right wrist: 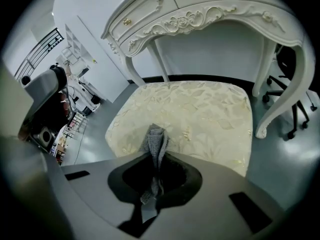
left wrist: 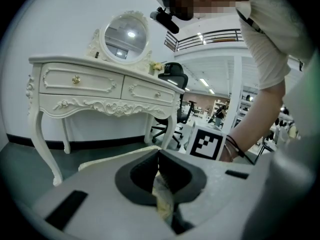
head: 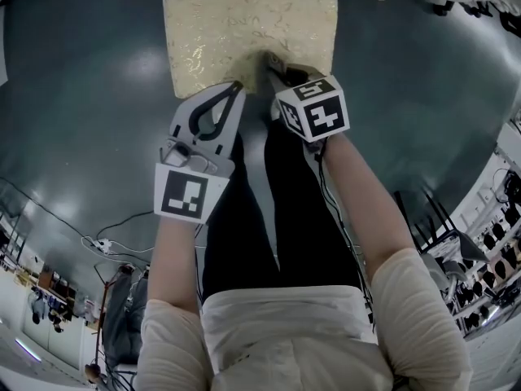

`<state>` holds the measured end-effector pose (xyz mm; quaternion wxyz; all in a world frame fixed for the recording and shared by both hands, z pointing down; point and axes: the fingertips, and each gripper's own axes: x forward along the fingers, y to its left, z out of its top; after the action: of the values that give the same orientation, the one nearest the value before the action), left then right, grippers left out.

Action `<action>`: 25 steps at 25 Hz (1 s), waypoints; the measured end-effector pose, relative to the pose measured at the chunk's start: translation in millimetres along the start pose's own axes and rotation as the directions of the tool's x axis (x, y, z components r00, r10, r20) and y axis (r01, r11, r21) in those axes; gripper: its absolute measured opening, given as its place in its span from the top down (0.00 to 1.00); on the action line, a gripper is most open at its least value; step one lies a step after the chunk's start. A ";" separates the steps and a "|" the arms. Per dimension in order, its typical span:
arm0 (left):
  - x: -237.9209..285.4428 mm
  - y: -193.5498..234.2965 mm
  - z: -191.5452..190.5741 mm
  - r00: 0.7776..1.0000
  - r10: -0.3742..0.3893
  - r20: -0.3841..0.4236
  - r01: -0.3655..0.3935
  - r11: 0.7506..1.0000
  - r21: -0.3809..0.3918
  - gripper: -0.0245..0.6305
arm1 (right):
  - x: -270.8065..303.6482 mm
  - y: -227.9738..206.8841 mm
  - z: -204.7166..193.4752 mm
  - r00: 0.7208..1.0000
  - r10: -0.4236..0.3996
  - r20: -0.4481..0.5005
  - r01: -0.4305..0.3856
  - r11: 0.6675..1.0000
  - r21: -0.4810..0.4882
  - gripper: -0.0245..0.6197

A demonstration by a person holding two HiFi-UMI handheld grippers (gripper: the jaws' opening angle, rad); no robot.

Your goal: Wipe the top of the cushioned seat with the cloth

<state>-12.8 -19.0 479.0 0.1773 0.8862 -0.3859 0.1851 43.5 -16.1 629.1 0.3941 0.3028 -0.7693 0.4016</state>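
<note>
The cushioned seat (head: 244, 31) is cream with a gold leaf pattern and lies just ahead of my knees. My right gripper (head: 270, 62) is over its near edge, shut on a folded grey cloth (right wrist: 155, 141) that sticks out past the jaws onto the seat (right wrist: 200, 111). The cloth tip rests near the seat's front middle. My left gripper (head: 235, 90) is at the seat's near edge, left of the right one, shut with nothing held. In the left gripper view the jaws (left wrist: 158, 156) meet, with the seat's rim (left wrist: 107, 160) behind them.
A white carved dressing table (right wrist: 210, 9) stands over the far side of the seat, its curved leg (right wrist: 277, 84) at the right. Its round mirror (left wrist: 125, 36) is on top. An office chair base (right wrist: 300, 116) is behind. Cables (head: 106, 243) lie on the dark floor.
</note>
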 end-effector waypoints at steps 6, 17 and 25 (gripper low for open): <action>19.3 -23.3 5.3 1.000 -0.018 -0.008 0.018 1.000 0.018 0.96 | -21.7 -34.4 -14.3 1.000 -0.018 0.006 0.018 1.000 0.026 0.92; 47.1 -57.7 6.3 0.999 -0.044 -0.016 0.044 0.999 0.028 0.96 | -54.1 -86.2 -42.0 0.996 -0.086 0.000 0.086 0.994 0.065 0.92; 59.2 -72.9 9.5 0.998 -0.053 -0.022 0.053 0.998 0.025 0.96 | -71.0 -121.0 -64.6 0.986 -0.159 -0.046 0.162 0.984 0.069 0.92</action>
<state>81.2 -13.3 485.8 0.1747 0.8963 -0.3579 0.1949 197.5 -10.0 638.4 0.4292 0.3698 -0.7193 0.4021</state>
